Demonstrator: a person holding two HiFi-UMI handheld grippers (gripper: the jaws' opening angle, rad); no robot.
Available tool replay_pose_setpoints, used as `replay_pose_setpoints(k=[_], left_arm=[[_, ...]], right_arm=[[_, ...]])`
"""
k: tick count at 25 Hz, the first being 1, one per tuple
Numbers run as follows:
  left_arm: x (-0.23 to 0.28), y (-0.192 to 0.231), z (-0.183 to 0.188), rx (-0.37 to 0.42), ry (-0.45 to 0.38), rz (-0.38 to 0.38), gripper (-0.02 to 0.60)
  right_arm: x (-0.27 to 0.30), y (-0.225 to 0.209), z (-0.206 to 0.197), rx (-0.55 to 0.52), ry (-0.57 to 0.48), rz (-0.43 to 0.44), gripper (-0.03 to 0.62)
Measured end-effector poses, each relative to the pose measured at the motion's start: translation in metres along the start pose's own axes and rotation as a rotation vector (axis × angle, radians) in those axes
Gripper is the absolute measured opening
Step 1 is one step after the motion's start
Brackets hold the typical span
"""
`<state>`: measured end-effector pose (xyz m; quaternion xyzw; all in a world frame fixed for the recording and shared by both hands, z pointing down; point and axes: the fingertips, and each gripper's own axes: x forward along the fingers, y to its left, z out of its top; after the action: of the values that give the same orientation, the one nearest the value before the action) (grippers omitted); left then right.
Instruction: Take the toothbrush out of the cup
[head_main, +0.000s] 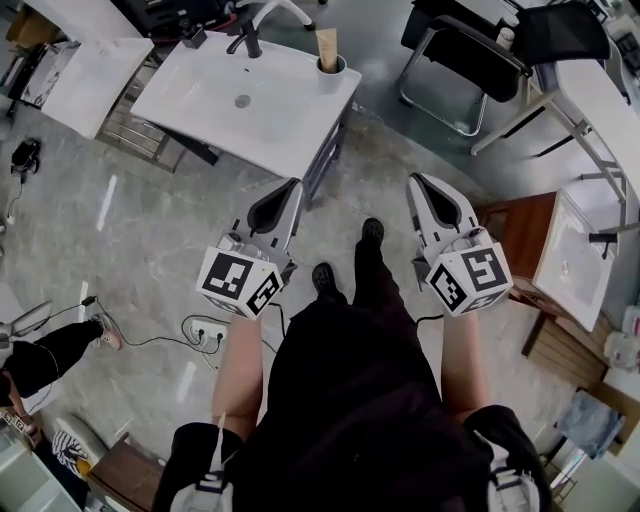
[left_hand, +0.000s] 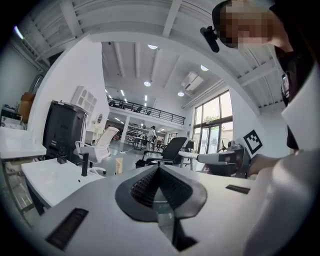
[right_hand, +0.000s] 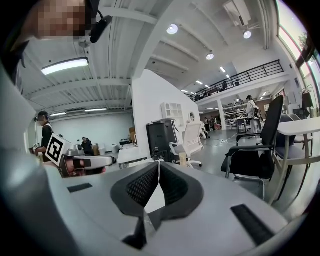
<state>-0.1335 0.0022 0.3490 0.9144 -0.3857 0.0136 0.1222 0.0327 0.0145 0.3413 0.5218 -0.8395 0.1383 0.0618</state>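
A pale cup (head_main: 331, 74) stands on the far right corner of a white basin counter (head_main: 215, 115). A beige toothbrush (head_main: 327, 46) sticks upright out of the cup. My left gripper (head_main: 293, 185) hovers over the floor just short of the counter's near edge, shut and empty. My right gripper (head_main: 414, 181) is level with it further right, also shut with nothing in it. In the left gripper view the toothbrush (left_hand: 119, 165) shows small, ahead and left of the closed jaws. The right gripper view shows the toothbrush (right_hand: 183, 159) just right of the jaw tips.
A black tap (head_main: 248, 40) stands at the back of the counter. A black office chair (head_main: 470, 60) is behind on the right. A wooden stand with a second basin (head_main: 570, 255) is at the right. A power strip and cables (head_main: 205, 332) lie on the floor at left.
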Motion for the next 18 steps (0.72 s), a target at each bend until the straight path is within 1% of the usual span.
replay_pose_setpoints(k=[6,10,14,18], left_arm=[[0.019,0.015,-0.001,-0.002,0.008,0.026,0.014],[0.035,0.029,0.007,0.016,0.009,0.057,0.014],[0.062,0.048,0.017,0.020,0.013,0.091,0.014],[0.097,0.060,0.029,0.007,0.004,0.109,0.014]], right_arm=[[0.030,-0.010,0.006,-0.001,-0.009,0.042,0.032],[0.059,-0.023,0.011,0.002,-0.013,0.080,0.032],[0.095,-0.041,0.024,0.001,-0.014,0.131,0.032],[0.128,-0.067,0.038,-0.002,-0.014,0.171,0.032]])
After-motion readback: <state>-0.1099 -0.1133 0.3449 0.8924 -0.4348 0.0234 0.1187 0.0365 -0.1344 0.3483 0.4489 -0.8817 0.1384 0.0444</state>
